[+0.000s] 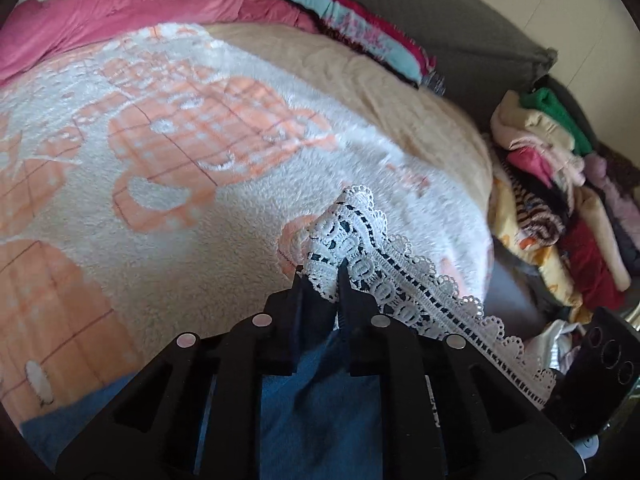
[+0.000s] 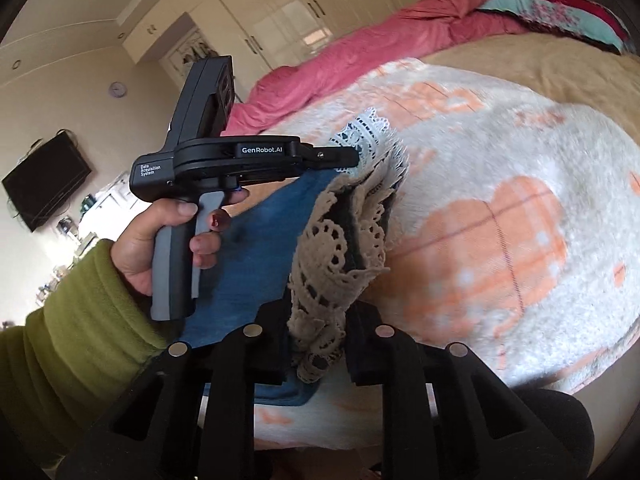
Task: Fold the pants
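Observation:
The blue denim pants (image 1: pixel 316 400) have a white lace hem (image 1: pixel 360 236). In the left wrist view my left gripper (image 1: pixel 320 280) is shut on that lace edge, which it holds lifted above the blanket. In the right wrist view my right gripper (image 2: pixel 318 320) is shut on another bunch of the lace hem (image 2: pixel 336 256), with the blue cloth (image 2: pixel 260 248) stretched between the two grips. The left gripper (image 2: pixel 348 160) shows there too, held by a hand (image 2: pixel 160 240) in a green sleeve, its tips pinching the lace.
A white fleece blanket (image 1: pixel 160 152) with orange patterns covers the bed. A pink duvet (image 1: pixel 140 0) lies along the far side. Folded clothes (image 1: pixel 560 200) are stacked at the right by a grey headboard (image 1: pixel 460 32). Wardrobes (image 2: pixel 280 12) and a wall television (image 2: pixel 44 180) stand beyond.

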Demonstrator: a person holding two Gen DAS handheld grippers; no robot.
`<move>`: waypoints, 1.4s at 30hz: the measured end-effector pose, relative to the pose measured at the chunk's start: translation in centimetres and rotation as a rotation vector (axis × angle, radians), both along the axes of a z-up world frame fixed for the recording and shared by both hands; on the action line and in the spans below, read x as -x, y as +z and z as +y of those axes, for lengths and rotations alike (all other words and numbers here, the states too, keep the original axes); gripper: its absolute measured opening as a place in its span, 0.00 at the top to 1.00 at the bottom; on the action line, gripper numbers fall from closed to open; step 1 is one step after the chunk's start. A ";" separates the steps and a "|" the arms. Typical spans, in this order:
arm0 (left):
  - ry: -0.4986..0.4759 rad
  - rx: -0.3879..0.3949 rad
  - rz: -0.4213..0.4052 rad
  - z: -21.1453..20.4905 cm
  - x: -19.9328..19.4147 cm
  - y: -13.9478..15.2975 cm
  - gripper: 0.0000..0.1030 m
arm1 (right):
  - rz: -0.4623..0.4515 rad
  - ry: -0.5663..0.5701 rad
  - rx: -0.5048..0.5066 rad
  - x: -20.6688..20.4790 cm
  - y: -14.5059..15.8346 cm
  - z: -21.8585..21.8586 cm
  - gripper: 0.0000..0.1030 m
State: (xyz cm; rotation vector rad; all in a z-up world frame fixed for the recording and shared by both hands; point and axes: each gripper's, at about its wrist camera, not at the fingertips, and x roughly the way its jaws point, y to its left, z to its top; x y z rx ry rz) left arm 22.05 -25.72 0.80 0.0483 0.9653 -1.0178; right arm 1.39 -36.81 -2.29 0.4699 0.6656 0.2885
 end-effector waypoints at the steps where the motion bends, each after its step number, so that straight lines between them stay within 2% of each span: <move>1: 0.013 0.026 -0.007 1.1 0.2 0.8 0.93 | -0.012 0.011 0.006 0.1 0.5 0.4 0.81; 6: 0.110 0.117 -0.048 7.9 1.3 3.9 0.92 | -0.081 0.129 0.038 0.2 3.6 4.6 0.81; 9: 0.183 0.143 -0.052 12.1 1.7 4.3 0.92 | -0.091 0.215 0.072 -0.7 4.6 8.3 0.81; 11: 0.234 0.141 -0.041 14.8 1.9 3.6 0.90 | -0.078 0.275 0.129 -1.5 4.1 11.3 0.81; 13: 0.314 0.118 -0.023 17.7 2.2 2.4 0.72 | -0.041 0.322 0.175 -2.3 3.2 13.8 0.81; 14: 0.348 0.132 0.007 19.2 2.2 1.7 0.51 | -0.023 0.345 0.205 -2.6 2.5 15.2 0.81; 15: 0.392 0.157 0.046 20.9 2.2 1.0 0.40 | -0.012 0.359 0.243 -2.8 2.0 16.2 0.78; 17: 0.486 0.231 0.125 24.4 2.4 -0.4 0.38 | -0.023 0.397 0.359 -2.3 1.3 18.8 0.77; 18: 0.520 0.275 0.151 25.9 2.6 -1.0 0.34 | -0.038 0.410 0.418 -1.9 1.0 20.0 0.74; 20: 0.580 0.348 0.200 28.6 3.1 -2.1 0.33 | -0.075 0.449 0.522 -0.6 0.6 22.4 0.69; 22: 0.567 0.411 0.251 29.7 3.3 -2.7 0.31 | -0.092 0.474 0.624 0.2 0.0 24.5 0.66; 24: 0.542 0.418 0.260 29.7 3.2 -2.7 0.29 | -0.100 0.484 0.690 0.9 -1.2 25.6 0.57; 26: 0.531 0.372 0.239 28.9 3.2 -2.7 0.29 | -0.120 0.478 0.714 1.2 -1.6 26.1 0.54; 28: 0.532 0.307 0.218 27.6 3.4 -2.7 0.34 | -0.125 0.467 0.711 1.1 -1.7 26.2 0.54; 29: 0.525 0.288 0.213 27.1 3.4 -2.7 0.53 | -0.131 0.461 0.704 1.0 -1.6 26.1 0.54; 30: 0.517 0.274 0.214 26.5 3.2 -2.6 0.77 | -0.134 0.458 0.696 0.9 -1.5 25.9 0.56; 31: 0.508 0.267 0.210 25.9 3.1 -2.6 0.86 | -0.131 0.456 0.690 0.9 -1.6 25.7 0.58; 32: 0.503 0.255 0.201 25.7 3.2 -2.7 0.87 | -0.121 0.454 0.680 0.8 -1.6 25.6 0.70; 33: 0.502 0.248 0.184 25.4 3.3 -2.4 0.87 | -0.117 0.452 0.663 0.7 -1.4 25.3 0.77; 36: 0.478 0.269 0.106 25.1 3.5 -0.6 0.87 | -0.154 0.431 0.621 0.1 0.1 24.6 0.78; 38: 0.499 0.246 0.054 25.4 3.2 -0.1 0.87 | -0.181 0.447 0.637 -0.3 0.6 24.9 0.78; 40: 0.526 0.223 0.091 25.9 2.2 -1.3 0.86 | -0.160 0.475 0.634 -1.1 0.0 25.5 0.77; 42: 0.546 0.205 0.143 26.5 1.5 -2.8 0.82 | -0.125 0.503 0.632 -1.7 -1.3 26.2 0.71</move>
